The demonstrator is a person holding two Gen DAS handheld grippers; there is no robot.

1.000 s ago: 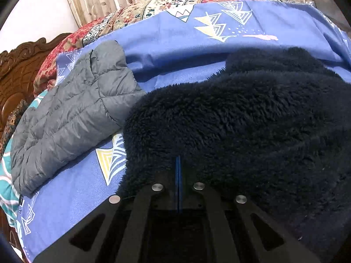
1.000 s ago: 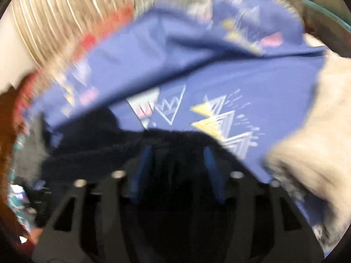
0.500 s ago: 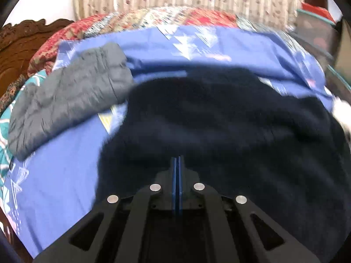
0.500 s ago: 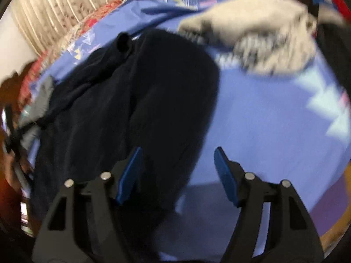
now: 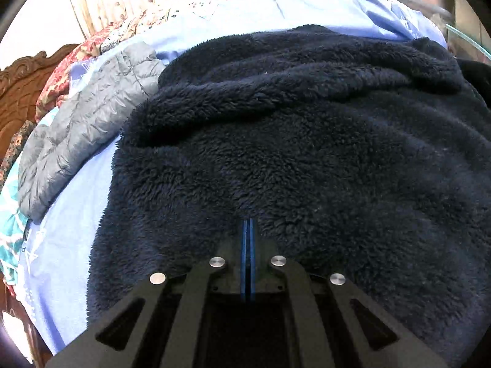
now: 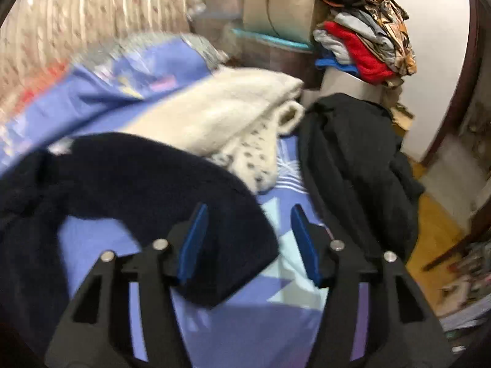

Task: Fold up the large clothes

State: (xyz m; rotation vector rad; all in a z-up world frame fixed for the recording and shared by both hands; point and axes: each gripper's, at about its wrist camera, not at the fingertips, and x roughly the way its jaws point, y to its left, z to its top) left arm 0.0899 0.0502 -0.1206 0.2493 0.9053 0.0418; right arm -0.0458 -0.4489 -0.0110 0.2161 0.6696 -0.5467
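Dark navy fleece garment [image 5: 307, 153] spread over the blue bedsheet [image 5: 61, 230], one gripper on it, one clear.

The left gripper [image 5: 247, 224] has its blue pads pressed together at the garment's near edge (whether fleece is pinched between them cannot be told). The right gripper [image 6: 250, 214] stands wide apart above a dark sleeve end [image 6: 233, 245], holding nothing. A grey quilted jacket [image 5: 86, 128] lies left; a cream fleece [image 6: 233, 119] lies far behind.
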